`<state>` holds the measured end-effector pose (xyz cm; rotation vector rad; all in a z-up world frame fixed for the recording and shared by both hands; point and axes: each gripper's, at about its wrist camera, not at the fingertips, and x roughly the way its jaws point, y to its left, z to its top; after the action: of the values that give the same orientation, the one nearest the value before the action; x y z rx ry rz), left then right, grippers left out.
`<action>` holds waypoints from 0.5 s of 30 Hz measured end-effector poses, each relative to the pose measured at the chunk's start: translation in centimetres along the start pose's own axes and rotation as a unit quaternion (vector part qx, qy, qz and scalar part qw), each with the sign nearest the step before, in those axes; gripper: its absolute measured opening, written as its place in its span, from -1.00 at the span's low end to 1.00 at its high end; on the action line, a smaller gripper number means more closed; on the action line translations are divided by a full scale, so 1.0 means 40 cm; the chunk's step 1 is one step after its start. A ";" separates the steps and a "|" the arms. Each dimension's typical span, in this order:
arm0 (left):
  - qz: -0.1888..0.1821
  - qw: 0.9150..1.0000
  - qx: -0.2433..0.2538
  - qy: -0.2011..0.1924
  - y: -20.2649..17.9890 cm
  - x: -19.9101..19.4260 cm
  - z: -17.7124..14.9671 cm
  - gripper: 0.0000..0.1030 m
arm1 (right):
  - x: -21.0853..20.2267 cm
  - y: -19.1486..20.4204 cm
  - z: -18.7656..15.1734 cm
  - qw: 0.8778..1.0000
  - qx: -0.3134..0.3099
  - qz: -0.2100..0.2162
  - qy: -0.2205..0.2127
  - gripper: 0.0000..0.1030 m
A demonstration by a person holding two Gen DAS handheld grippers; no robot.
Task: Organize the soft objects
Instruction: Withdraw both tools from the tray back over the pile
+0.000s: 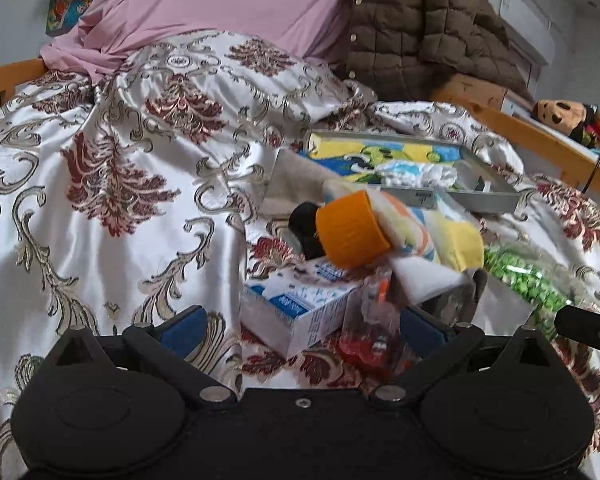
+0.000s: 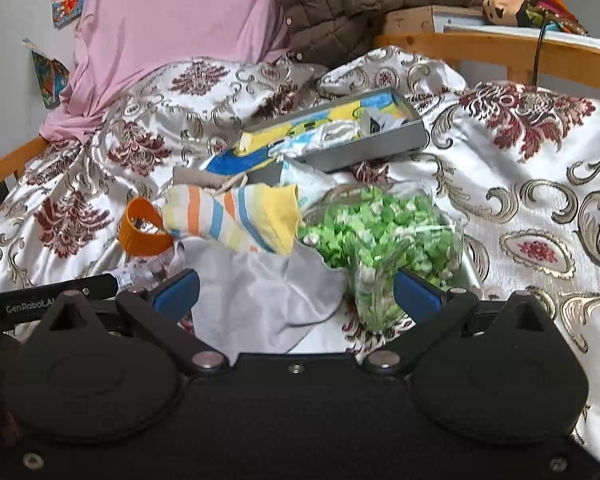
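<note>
Both claws hang wide and empty over a heap on the bedspread (image 1: 100, 200), and that spread of the jaws reads as readiness to pick, not to carry. Between the fingers of the left claw (image 1: 300, 326) lie a blue-and-white carton (image 1: 296, 308) and a clear packet (image 1: 374, 320) with red bits; neither looks soft, so they are probably in the way rather than wanted. Just ahead of it, the striped sock (image 1: 416, 220) sits draped across the pile, an orange band (image 1: 350, 232) and a black roll (image 1: 304, 224) at its left end. The right claw (image 2: 296, 292) straddles a grey cloth (image 2: 256, 292), with a bag of green sweets (image 2: 380, 236) against its right finger; the same sock (image 2: 236, 216) lies just beyond. Farther ahead of both stands one grey tray (image 2: 380, 146), already holding a folded bright towel (image 2: 340, 114) and some white fabric, so it seems the collecting place. Count: one sock, one grey cloth, one tray, one sweet bag, one carton.
</note>
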<state>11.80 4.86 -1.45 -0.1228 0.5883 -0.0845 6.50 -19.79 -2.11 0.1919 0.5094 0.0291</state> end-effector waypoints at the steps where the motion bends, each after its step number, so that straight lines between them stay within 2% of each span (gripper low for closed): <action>1: 0.002 1.000 0.001 0.004 0.001 0.002 -0.003 0.98 | 0.001 -0.004 0.008 1.000 -0.001 0.000 0.005 0.99; 9: 0.006 0.999 0.012 0.041 -0.009 0.009 -0.024 0.98 | 0.018 -0.029 0.003 0.999 0.003 -0.025 0.039 0.99; 15: 0.013 0.996 0.045 0.070 -0.033 0.011 -0.038 0.98 | 0.036 -0.034 -0.014 0.996 0.005 -0.038 0.075 0.99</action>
<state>11.23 3.35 -2.75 -0.0224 0.7241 -0.0946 7.47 -20.93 -3.55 0.1801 0.6664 -0.0338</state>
